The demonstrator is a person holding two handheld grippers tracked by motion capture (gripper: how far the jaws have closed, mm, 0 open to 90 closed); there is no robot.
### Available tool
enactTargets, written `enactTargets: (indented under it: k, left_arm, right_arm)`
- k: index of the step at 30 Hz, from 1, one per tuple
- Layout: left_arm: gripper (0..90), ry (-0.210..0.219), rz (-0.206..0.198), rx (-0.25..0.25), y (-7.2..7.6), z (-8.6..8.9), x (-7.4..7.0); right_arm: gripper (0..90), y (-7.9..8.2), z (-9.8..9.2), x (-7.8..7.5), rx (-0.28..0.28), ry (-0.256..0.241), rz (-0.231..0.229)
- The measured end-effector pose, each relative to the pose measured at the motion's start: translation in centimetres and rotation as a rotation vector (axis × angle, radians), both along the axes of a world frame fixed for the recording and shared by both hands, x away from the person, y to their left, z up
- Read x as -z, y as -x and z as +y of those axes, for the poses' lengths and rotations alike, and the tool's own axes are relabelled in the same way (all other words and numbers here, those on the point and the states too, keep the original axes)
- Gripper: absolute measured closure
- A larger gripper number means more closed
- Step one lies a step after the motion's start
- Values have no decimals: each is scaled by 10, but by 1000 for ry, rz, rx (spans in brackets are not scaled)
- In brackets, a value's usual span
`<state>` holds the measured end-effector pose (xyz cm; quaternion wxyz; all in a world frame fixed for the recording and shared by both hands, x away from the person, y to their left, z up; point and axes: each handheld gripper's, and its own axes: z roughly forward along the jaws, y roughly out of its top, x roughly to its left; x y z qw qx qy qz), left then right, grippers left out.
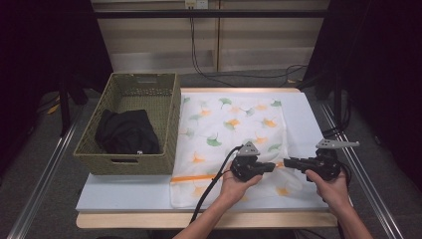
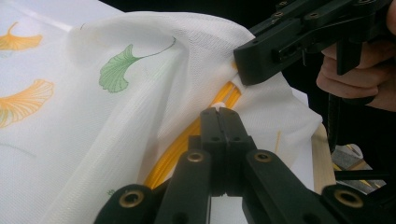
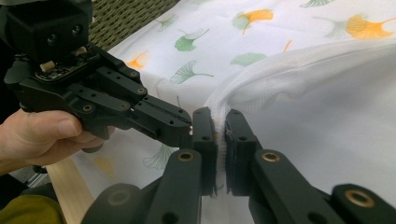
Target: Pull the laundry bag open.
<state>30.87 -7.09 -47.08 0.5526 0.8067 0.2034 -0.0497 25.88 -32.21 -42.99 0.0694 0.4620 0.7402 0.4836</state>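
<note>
- Gripping the white leaf-printed cloth [image 1: 229,129] near its front edge, both tongs are clamped on fabric: the left tongs [image 2: 219,112] are closed on a pinch beside the orange stripe [image 2: 196,140], and the right tongs [image 3: 220,128] are narrowed onto a raised fold.
- The cloth lies spread on the surface [image 1: 303,124], just right of the woven basket [image 1: 130,124], which holds a dark garment [image 1: 127,132].
- Risk: the two grips sit very close together, almost touching, so lifting from here would likely bunch the cloth instead of spreading it.
- Risk: the mesh looks thin and slippery; a shallow pinch could slide out if either hand pulls sideways, and the far part would drag against the basket.
- Hard to tell: how many layers each pinch takes in.
- The cloth's front right corner is hidden behind the hands in the high view.
</note>
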Motion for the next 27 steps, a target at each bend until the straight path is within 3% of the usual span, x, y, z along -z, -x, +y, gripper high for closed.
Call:
enactTargets:
  k: [2, 3, 13, 15, 21, 27]
  left_arm:
    - [900, -1, -1, 1, 0, 0, 0]
    - [900, -22, -13, 2, -1, 1, 0]
    - [900, -13, 8, -3, -2, 4, 0]
    - [900, -31, -10, 10, -1, 6, -1]
    - [900, -27, 12, -2, -4, 11, 2]
    - [900, -40, 7, -3, -3, 11, 2]
  right_arm:
    - [854, 1, -1, -1, -5, -4, 2]
    - [855, 0, 0, -1, -6, -3, 2]
    - [854, 0, -3, -3, -1, 5, -17]
    - [854, 0, -3, -2, -5, 4, -14]
    - [855, 0, 0, -1, -6, -2, -5]
    - [856, 0, -1, 0, 10, -3, -12]
